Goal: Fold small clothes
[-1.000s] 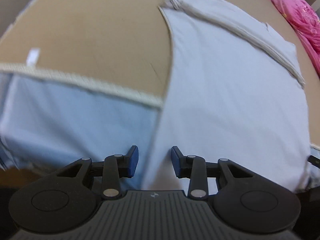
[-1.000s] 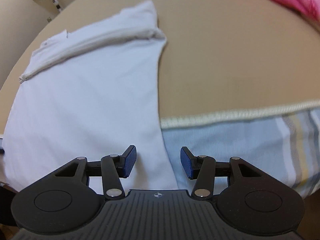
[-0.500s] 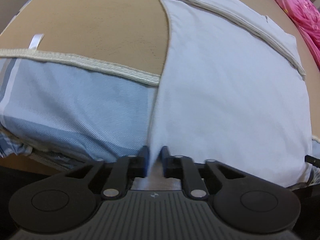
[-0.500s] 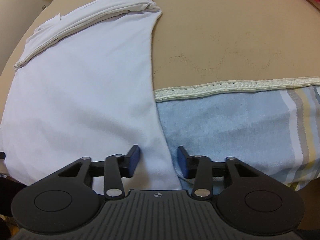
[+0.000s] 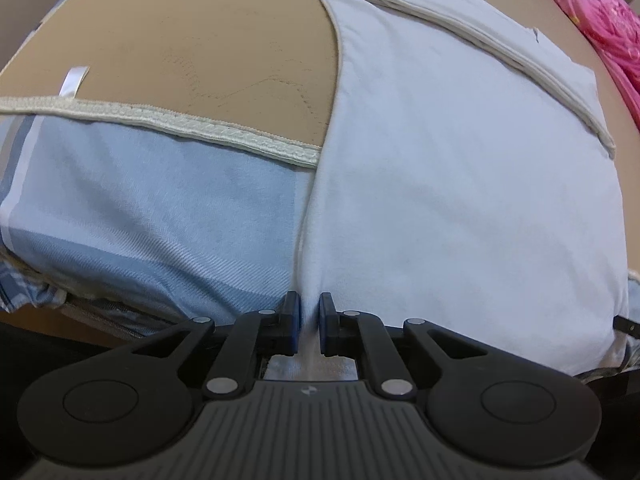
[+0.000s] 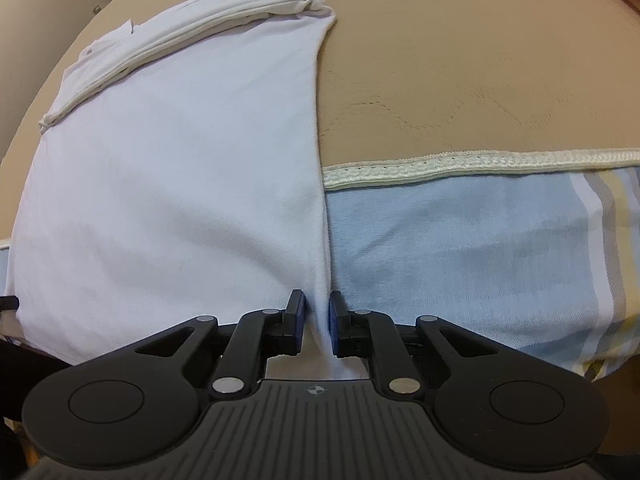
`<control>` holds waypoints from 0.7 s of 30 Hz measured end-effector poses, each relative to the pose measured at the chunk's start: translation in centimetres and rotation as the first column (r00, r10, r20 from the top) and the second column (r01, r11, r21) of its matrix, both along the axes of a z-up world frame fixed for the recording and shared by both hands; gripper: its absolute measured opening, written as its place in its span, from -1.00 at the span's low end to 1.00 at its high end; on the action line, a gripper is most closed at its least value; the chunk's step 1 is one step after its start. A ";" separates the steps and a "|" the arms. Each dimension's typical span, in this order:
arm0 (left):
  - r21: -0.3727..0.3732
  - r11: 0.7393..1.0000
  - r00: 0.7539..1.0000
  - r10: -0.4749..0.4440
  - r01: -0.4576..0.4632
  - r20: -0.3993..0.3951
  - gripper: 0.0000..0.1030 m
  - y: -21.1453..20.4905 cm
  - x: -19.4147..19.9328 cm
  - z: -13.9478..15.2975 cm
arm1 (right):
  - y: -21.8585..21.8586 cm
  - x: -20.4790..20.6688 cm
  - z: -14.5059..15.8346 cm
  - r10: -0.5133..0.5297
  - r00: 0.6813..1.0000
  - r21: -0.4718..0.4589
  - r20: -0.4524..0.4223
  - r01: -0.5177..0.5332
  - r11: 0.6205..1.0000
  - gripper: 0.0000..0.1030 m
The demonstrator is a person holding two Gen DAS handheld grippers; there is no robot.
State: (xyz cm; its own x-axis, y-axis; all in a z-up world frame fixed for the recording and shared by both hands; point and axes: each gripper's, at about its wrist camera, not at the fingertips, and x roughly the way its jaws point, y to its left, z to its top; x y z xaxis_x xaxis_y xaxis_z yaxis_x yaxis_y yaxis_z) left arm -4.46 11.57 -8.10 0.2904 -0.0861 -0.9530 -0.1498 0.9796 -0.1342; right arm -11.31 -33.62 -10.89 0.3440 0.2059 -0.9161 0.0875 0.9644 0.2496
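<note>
Left wrist view: your left hand-held gripper point(image 5: 308, 324) pinches the white garment point(image 5: 460, 184) edge.
Your right hand-held gripper point(image 6: 317, 322) is closed on its other edge.

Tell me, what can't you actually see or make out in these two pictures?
- Near hem of the white garment: in both views it runs under the tool bodies.
- Left tool, right tool: pads closed on the garment's side edges; the layers caught are hidden.
- Pink cloth: left view, cut off by the frame edge.
- Blue striped blanket: its ends leave both frames.
- Small tag: left view, too small to read.
</note>
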 end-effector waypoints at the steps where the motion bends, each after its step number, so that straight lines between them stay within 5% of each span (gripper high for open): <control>1: 0.002 1.000 1.000 -0.003 0.003 0.005 -0.89 -0.1 0.0 0.0 | 0.0 0.0 0.0 0.002 1.000 0.001 0.001 -0.002 1.000 -0.75; 3: 0.012 1.000 1.000 -0.008 0.008 0.025 -0.91 -0.3 -0.2 0.5 | -0.2 -0.1 0.2 -0.004 1.000 0.012 0.018 0.003 1.000 -0.92; 10: 0.013 0.995 0.970 -0.099 0.098 0.224 -0.92 -1.0 -1.5 6.3 | -1.8 -1.4 5.6 -0.071 0.969 0.193 0.238 0.024 0.981 -0.93; 13: 0.015 0.993 0.946 -0.115 0.116 0.302 -0.92 -0.7 -2.6 9.2 | -3.2 -2.4 8.6 -0.148 0.933 0.299 0.327 0.046 0.953 -0.93; 21: -0.031 0.987 0.872 -0.122 0.155 0.474 -0.93 1.8 -7.5 15.3 | -6.2 -7.2 13.3 -0.260 0.826 0.405 0.500 0.042 0.913 -0.95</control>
